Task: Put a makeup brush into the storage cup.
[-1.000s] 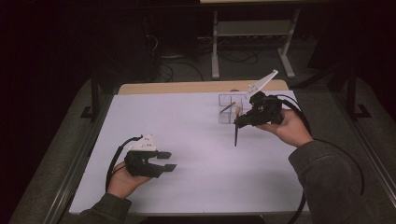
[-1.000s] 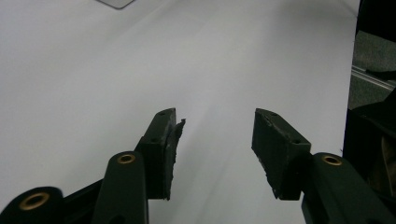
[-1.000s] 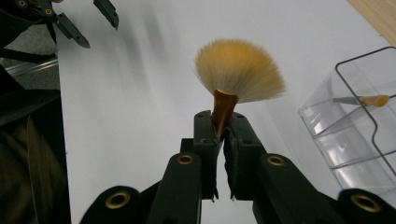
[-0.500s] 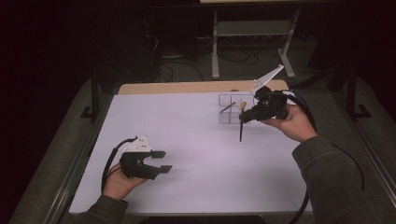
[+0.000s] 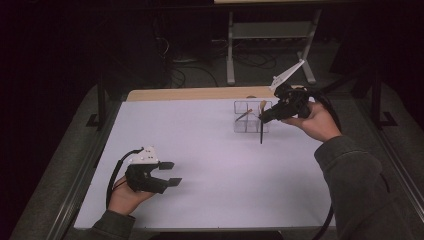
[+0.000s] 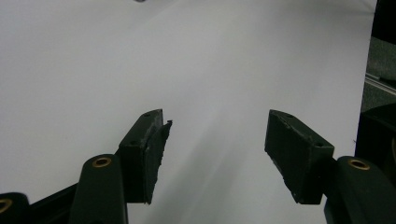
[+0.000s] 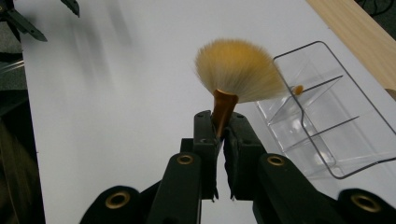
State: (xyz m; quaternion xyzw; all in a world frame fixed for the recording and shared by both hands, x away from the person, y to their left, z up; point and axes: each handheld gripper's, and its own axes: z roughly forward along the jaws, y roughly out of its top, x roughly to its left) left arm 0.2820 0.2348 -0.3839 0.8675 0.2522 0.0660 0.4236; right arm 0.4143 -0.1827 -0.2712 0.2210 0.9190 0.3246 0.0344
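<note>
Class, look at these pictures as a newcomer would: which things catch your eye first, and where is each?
First, the fan brush with pale golden bristles, clamped by its ferrule in the right tongs above the white table, beside the clear divided organiser at the far right. Then the left tongs, near the front left, jaws apart with nothing between them, having just been opening.

Brush (image 7: 238, 70): soft bristles, coppery glossy ferrule; organizer (image 7: 327, 116) clear plastic; table (image 5: 210, 150) seemingly matt.
</note>
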